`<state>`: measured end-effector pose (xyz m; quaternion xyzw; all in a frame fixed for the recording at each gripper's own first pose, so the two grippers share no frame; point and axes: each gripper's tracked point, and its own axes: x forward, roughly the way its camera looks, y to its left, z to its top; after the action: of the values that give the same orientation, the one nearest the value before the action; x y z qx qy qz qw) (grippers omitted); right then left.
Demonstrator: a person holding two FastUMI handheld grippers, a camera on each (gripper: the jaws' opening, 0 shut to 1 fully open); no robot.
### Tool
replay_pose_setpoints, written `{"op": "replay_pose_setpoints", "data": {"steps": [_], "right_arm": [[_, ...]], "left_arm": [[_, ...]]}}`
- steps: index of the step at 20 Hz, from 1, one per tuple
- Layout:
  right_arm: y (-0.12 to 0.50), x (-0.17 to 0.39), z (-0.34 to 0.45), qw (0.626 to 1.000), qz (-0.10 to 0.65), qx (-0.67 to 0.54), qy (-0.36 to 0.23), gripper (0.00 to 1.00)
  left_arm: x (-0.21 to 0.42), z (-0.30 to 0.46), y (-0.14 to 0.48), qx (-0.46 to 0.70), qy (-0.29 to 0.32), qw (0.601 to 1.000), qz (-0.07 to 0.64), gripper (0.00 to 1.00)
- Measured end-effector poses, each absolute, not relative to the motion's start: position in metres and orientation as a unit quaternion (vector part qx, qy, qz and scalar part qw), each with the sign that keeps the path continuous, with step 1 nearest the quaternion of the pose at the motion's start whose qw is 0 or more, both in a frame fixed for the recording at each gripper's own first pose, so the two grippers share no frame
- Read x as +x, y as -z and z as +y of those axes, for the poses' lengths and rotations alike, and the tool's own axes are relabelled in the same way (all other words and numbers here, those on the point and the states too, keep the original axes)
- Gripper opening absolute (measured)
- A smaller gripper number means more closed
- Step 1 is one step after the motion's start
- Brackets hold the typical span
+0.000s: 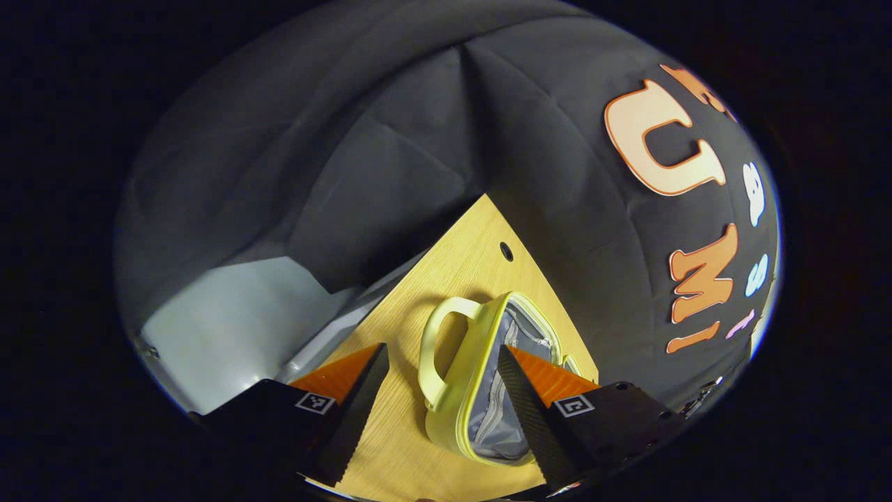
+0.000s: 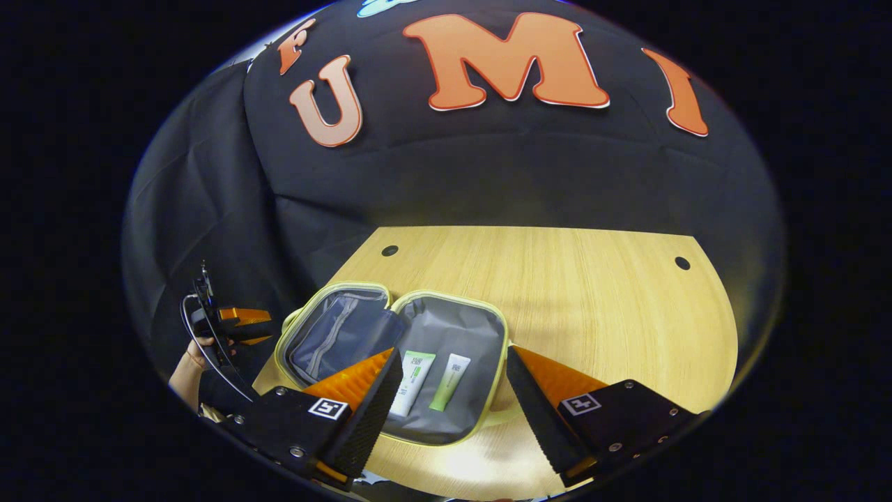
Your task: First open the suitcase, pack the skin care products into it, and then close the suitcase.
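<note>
1. Presently, I am holding my left tool (image 1: 442,390) with its fingers spread wide and gripping nothing, above the near edge of the wooden desk (image 1: 460,258); in the right gripper view it is showing far off at the left (image 2: 240,324), with my hand (image 2: 191,366) around its grip, beyond the desk's left edge.
2. Between and just beyond the left tool's fingers, the pale yellow suitcase (image 1: 446,390) is lying on the desk, its carry handle (image 1: 439,335) pointing toward the left of that view and its grey zipped lining showing.
3. In the right gripper view, the suitcase (image 2: 498,328) is lying fully open and flat near the desk's (image 2: 592,293) front left part, its two halves side by side.
4. The left half is showing a grey zipped pocket (image 2: 334,335).
5. The right half is holding two skin care tubes lying side by side, close but apart: a white tube (image 2: 411,383) on the left and a green tube (image 2: 449,383) on the right.
6. I am holding my right tool (image 2: 453,418) wide open and empty above the near edge of the suitcase, one finger on each side of the right half.
</note>
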<state>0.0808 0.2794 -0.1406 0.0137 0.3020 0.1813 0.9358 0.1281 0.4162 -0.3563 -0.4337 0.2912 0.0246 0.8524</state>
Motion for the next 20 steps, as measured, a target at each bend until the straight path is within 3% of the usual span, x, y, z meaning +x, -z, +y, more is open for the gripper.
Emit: {"op": "replay_pose_setpoints", "data": {"steps": [6,8,12,13,17,20], "right_arm": [[0.135,0.079,0.262,0.940,0.301,0.034,-0.155,0.96],[0.130,0.080,0.259,0.942,0.296,0.050,-0.152,0.96],[0.125,0.086,0.254,0.943,0.291,0.065,-0.148,0.96],[0.125,0.088,0.253,0.944,0.290,0.065,-0.147,0.96],[0.116,0.096,0.247,0.948,0.274,0.070,-0.145,0.96],[0.100,0.104,0.236,0.955,0.252,0.075,-0.140,0.96]], "left_arm": [[0.166,0.405,0.377,-0.486,-0.002,0.828,0.279,1.00],[0.174,0.395,0.383,-0.492,0.002,0.823,0.282,0.95],[0.182,0.388,0.417,-0.451,-0.033,0.825,0.339,0.17],[0.170,0.391,0.398,-0.445,-0.034,0.829,0.336,0.12],[0.165,0.377,0.361,-0.357,-0.042,0.867,0.345,0.12],[0.163,0.361,0.300,-0.305,-0.047,0.894,0.324,0.11]]}}
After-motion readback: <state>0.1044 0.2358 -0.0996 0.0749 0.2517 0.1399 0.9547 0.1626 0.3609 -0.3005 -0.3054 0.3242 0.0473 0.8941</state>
